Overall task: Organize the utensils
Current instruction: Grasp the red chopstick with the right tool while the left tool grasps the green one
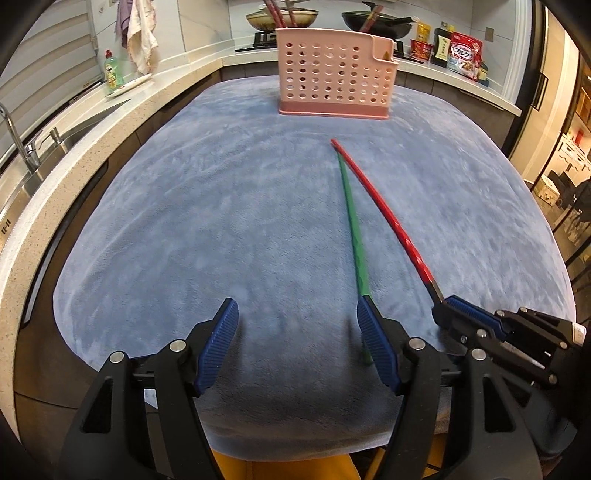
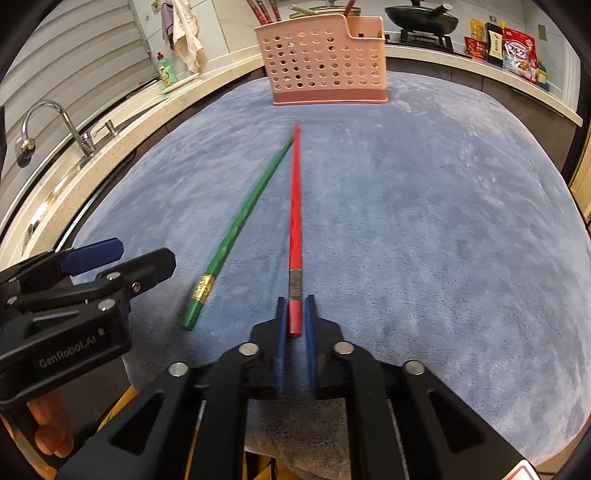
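Right hand-held gripper [image 2: 294, 314] clamping red chopstick [image 2: 295, 206], left hand-held gripper [image 1: 297, 325] agape, green chopstick [image 2: 243, 218] alongside, pink caddy [image 2: 325, 62] beyond

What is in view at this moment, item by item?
red chopstick: 1, red with silver band, near end between the right gripper's fingers
green chopstick: 1, green with gold band, lying on the cloth, far tip meeting the red one
utensil holder: 1, pink, perforated, far end of cloth
cloth: 1, blue-grey, covering the table
pans: 2, on the stove behind
dish soap bottle: 1, green, by the sink
food packets: several, right counter
left gripper: open, empty
right gripper: closed on red chopstick
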A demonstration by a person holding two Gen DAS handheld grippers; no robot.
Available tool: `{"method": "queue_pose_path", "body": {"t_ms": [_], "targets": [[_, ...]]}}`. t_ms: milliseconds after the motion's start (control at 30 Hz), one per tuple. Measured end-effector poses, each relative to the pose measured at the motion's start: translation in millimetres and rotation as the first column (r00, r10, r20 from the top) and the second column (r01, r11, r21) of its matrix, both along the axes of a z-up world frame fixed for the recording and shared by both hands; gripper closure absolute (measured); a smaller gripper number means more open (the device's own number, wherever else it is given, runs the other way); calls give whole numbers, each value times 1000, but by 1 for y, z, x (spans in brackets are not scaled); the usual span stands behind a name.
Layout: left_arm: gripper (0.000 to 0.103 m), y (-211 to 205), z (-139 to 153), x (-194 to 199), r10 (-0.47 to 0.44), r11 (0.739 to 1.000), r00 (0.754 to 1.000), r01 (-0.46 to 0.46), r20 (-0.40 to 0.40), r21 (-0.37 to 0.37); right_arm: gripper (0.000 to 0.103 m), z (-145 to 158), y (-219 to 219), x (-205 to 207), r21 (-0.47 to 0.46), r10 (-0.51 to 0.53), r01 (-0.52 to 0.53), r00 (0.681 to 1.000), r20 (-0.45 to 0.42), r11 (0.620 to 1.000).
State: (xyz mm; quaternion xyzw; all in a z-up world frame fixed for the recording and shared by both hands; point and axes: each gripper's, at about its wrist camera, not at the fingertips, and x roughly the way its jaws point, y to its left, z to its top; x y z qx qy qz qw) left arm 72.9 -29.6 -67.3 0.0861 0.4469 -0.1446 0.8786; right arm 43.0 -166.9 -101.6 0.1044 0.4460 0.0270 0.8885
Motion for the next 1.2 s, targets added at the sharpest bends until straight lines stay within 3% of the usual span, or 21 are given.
{"method": "queue_pose_path", "body": {"t_ms": [767, 1033, 1200], "targets": [[41, -19, -27, 0, -28, 999, 999, 29, -44, 20, 96, 1, -15, -11, 22, -47, 47, 999, -1, 999], [64, -20, -24, 0, -54, 998, 998, 55, -43, 12, 96, 1, -14, -11, 22, -47, 47, 999, -1, 999], [87, -22, -23, 0, -75, 997, 995, 75, -58, -2, 96, 1, -15, -11, 22, -46, 46, 999, -2, 999]]}}
